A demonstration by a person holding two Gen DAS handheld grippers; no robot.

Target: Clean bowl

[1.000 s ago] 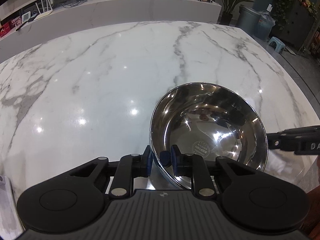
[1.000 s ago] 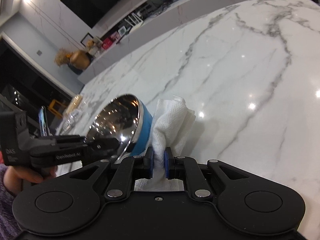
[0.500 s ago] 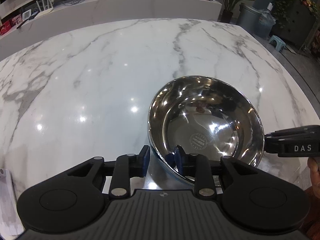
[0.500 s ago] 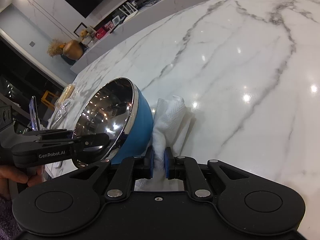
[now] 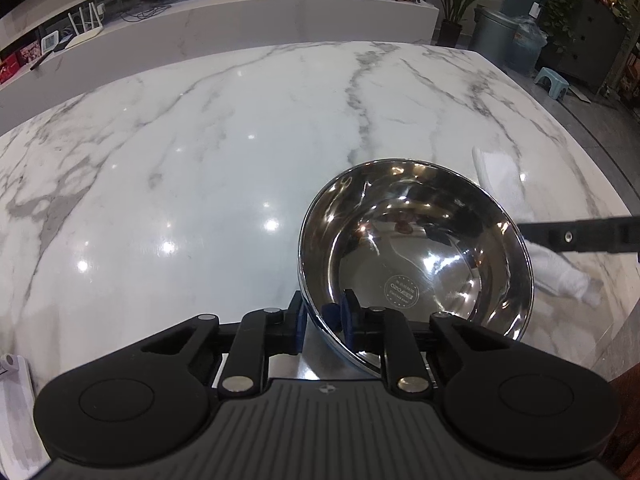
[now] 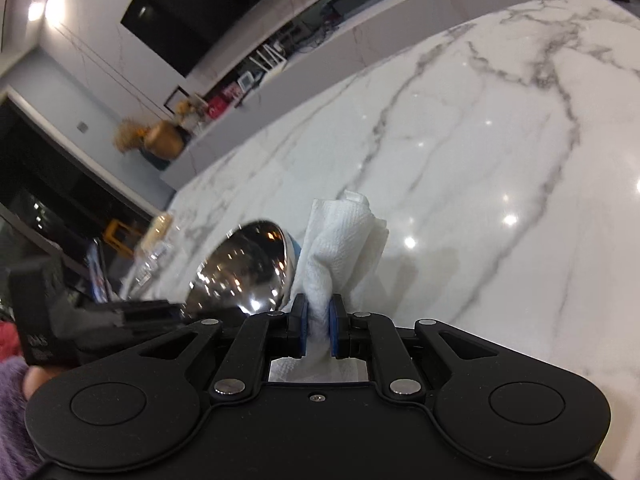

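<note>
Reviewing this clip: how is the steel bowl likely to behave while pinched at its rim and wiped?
The bowl looks thin-walled, so probably light. Its polished, mirror-like surface probably makes it slippery in the left claw, which pinches only the rim. Held tilted that way, it may pivot when the paper towel in the right claw presses on it.

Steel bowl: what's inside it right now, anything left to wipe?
Inside the steel bowl only a round printed stamp on its bottom and reflections show; no food is visible. The left gripper covers part of the near rim. The paper towel is outside the bowl.
</note>
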